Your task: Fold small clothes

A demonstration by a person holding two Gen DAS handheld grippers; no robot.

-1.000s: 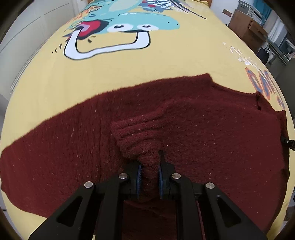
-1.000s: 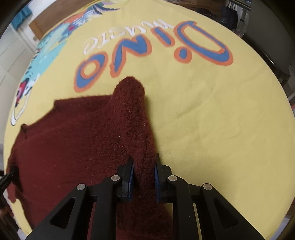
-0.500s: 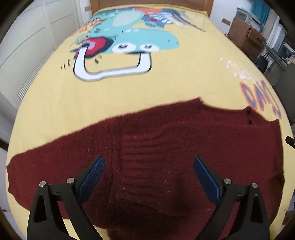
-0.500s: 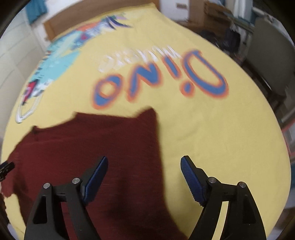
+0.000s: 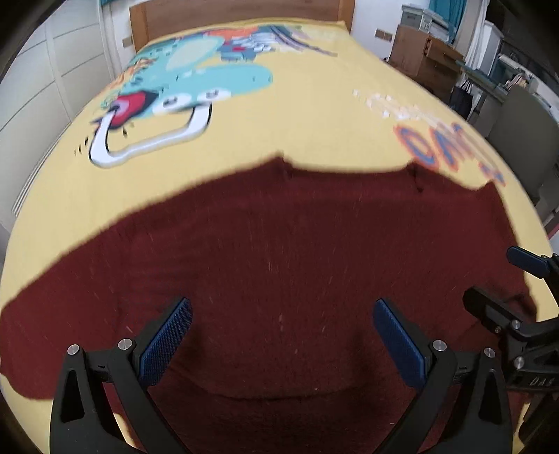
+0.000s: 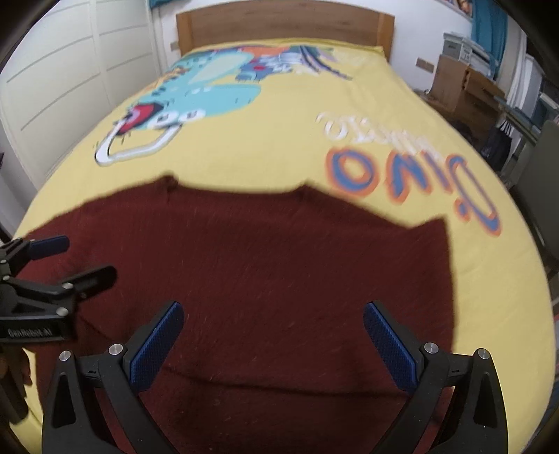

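A dark red knitted sweater (image 5: 279,251) lies flat on the yellow bedspread (image 5: 314,132), its bottom part folded up so a fold edge runs across near me. It also shows in the right wrist view (image 6: 279,265). My left gripper (image 5: 281,335) is open and empty, raised above the sweater's near part. My right gripper (image 6: 272,335) is open and empty above the sweater's right half. Each gripper shows in the other's view: the right one at the right edge (image 5: 503,290), the left one at the left edge (image 6: 56,258).
The bedspread (image 6: 279,132) carries a teal dinosaur print (image 5: 195,80) and blue-orange lettering (image 6: 412,174). A wooden headboard (image 6: 283,24) stands at the far end. White cupboard doors (image 6: 70,70) are on the left; boxes and a cabinet (image 5: 429,59) on the right.
Both grippers were shut on bunches of the sweater a second ago; they opened, let the cloth drop flat, and have pulled back and up, so more of the bed shows.
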